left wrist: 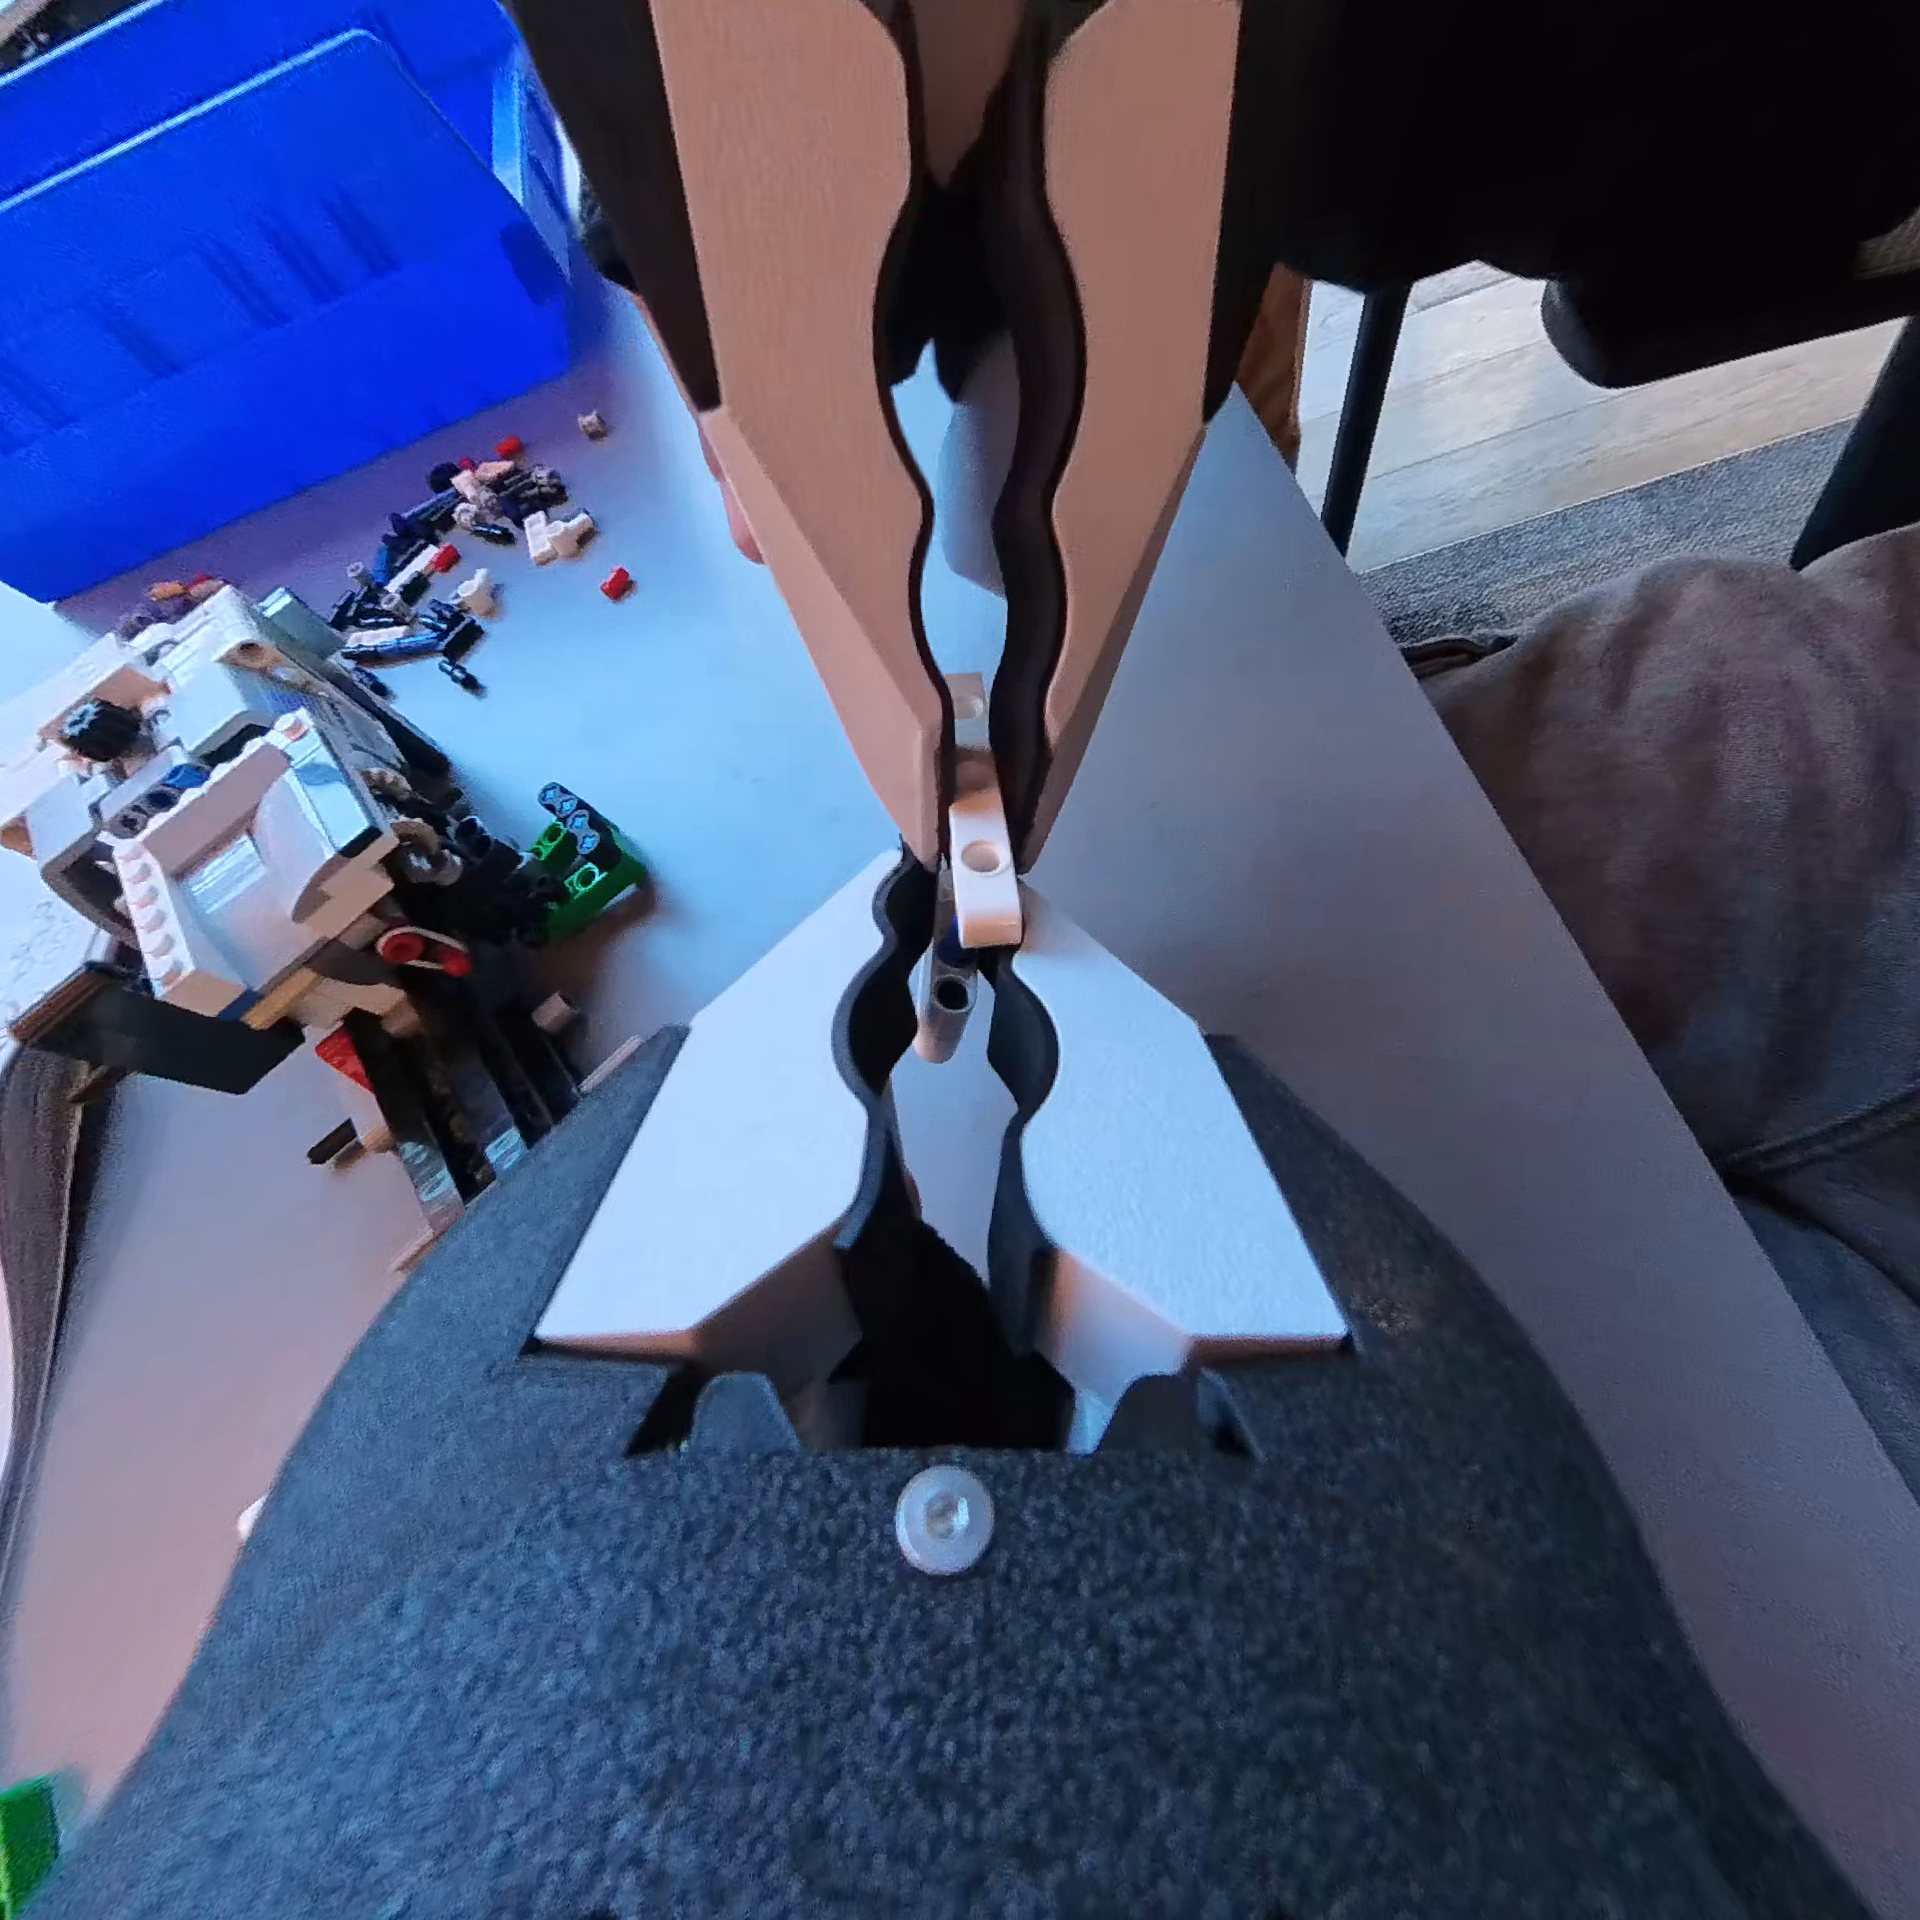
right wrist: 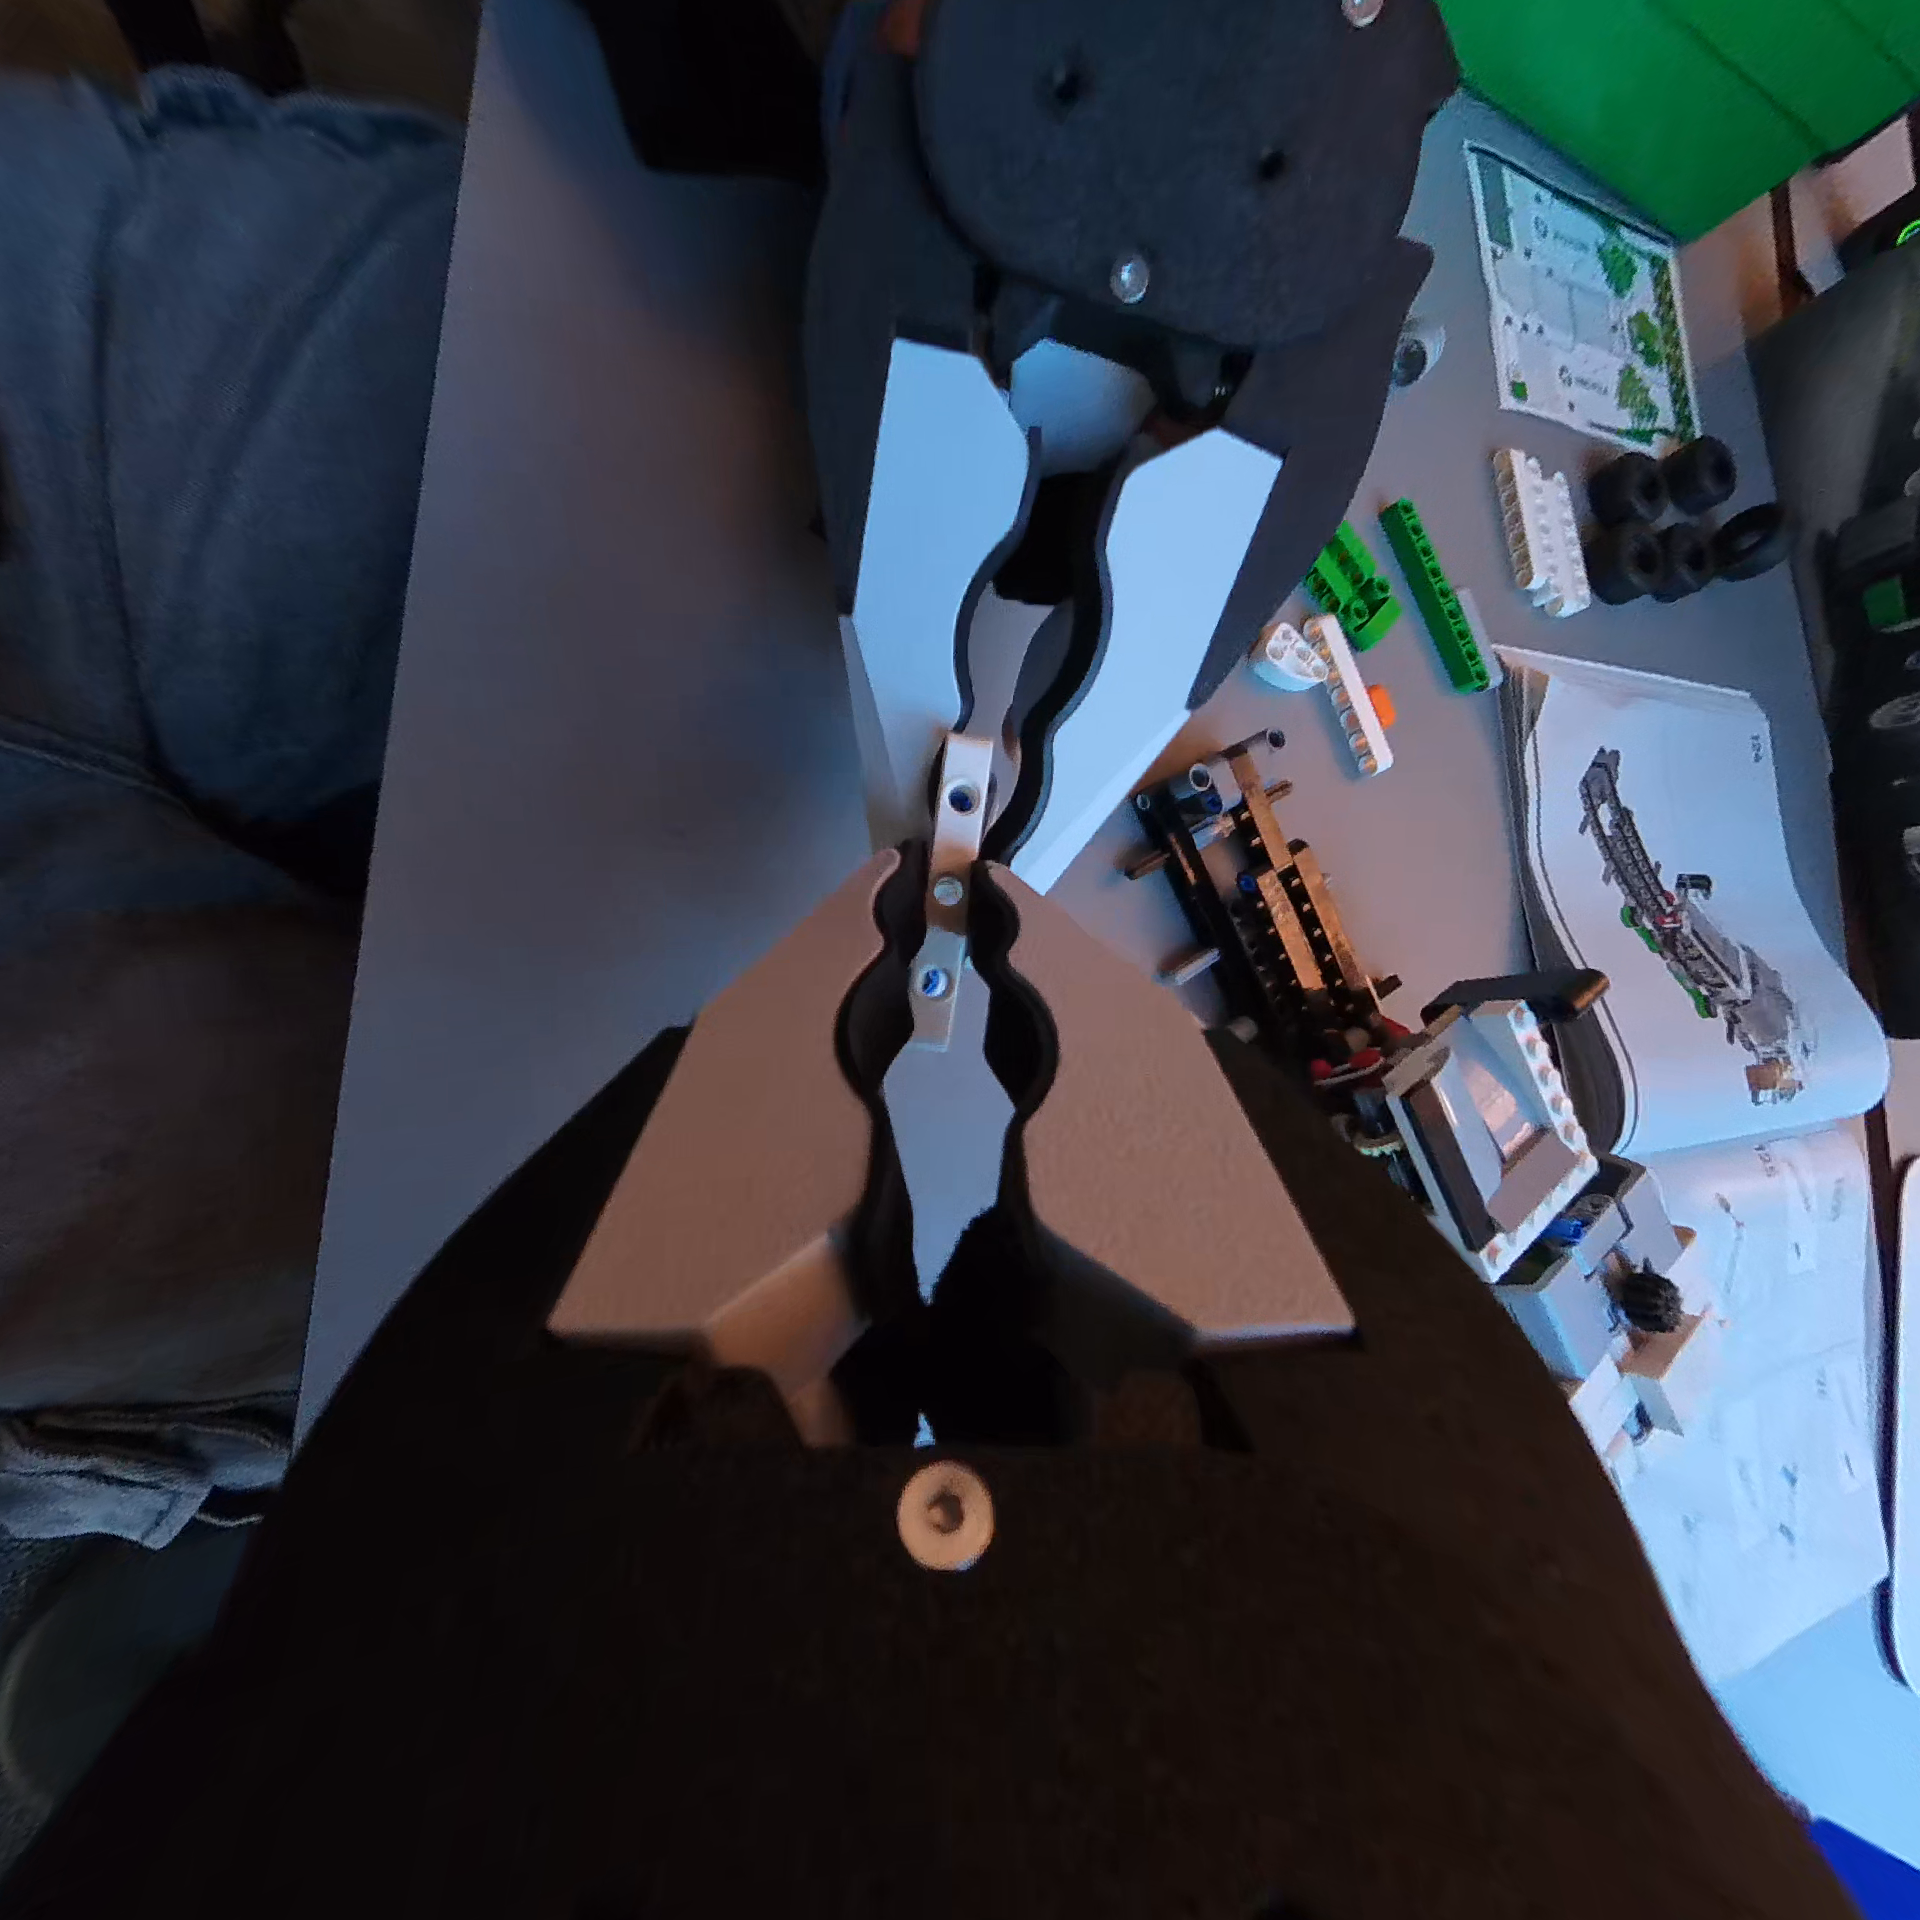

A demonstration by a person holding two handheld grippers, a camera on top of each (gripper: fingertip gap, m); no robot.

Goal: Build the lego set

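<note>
My left gripper (left wrist: 966,878) and right gripper (left wrist: 977,847) meet tip to tip above the white table (left wrist: 1299,831), near its edge. The left one is shut on a short grey lego beam (left wrist: 945,997) with a blue pin. The right one, reaching in from the top of the left wrist view, is shut on a white beam (left wrist: 982,862) with round holes. The two beams overlap at the fingertips. In the right wrist view, my right gripper (right wrist: 943,868) and the left gripper (right wrist: 966,831) hold them as one light strip (right wrist: 940,966) with blue pins.
A partly built white and grey lego model (left wrist: 239,831) sits left, with loose small pieces (left wrist: 468,561) and a blue bin (left wrist: 239,291) behind. The right wrist view shows an open instruction booklet (right wrist: 1683,914), black tyres (right wrist: 1673,520), green beams (right wrist: 1434,603) and a green bin (right wrist: 1662,94). Only a small space, under 4 cm, lies between the two pairs of fingers.
</note>
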